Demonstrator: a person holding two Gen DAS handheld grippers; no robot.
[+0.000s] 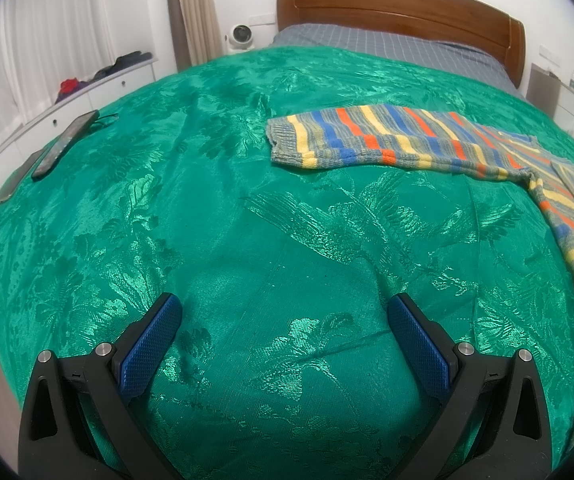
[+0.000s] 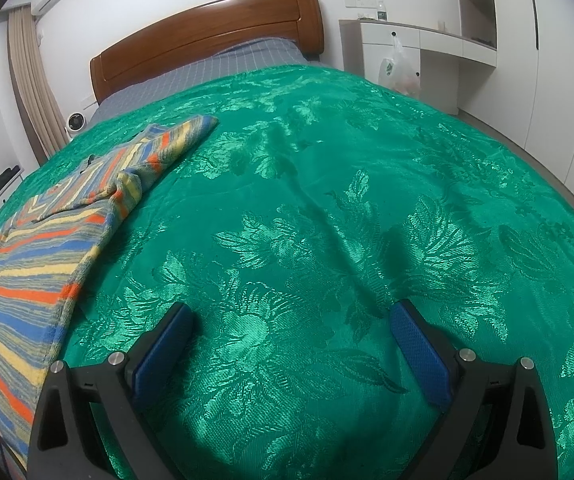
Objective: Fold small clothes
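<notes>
Nearest in the left wrist view: left gripper [image 1: 285, 308] spread wide, blue-padded fingers [image 1: 151, 346] well apart, nothing between them, hovering over bare green bedspread [image 1: 215, 240]. No telling from this angle whether the tips touch the cloth. Same in the right wrist view: right gripper [image 2: 293, 316] wide open, blue pads [image 2: 421, 354] holding nothing, above green bedspread [image 2: 327, 200] with its shiny woven leaf pattern.

A little farther: striped sweater [image 1: 407, 140] spread flat on the bedspread, bands of blue, orange, yellow and grey. In the left view, body running down the right edge, one sleeve stretched leftward with its ribbed cuff toward the middle of the bed, well apart from the left gripper. In the right view, striped sweater [image 2: 39, 264] along the left edge, its near side edge just beside the left finger of the right gripper but apart from it, other sleeve reaching up toward the head of the bed.

On the left margin of the bedspread, a dark phone [image 1: 65, 146] lying flat.

Beyond: grey checked sheet [image 1: 387, 42], then wooden headboard [image 1: 399, 4]. Small white fan [image 1: 241, 36] beside the bed, beige curtain [image 1: 195, 8] next to it. In the right view, white cabinet [image 2: 427, 52] with a plastic bag [image 2: 397, 68] hanging from it.
</notes>
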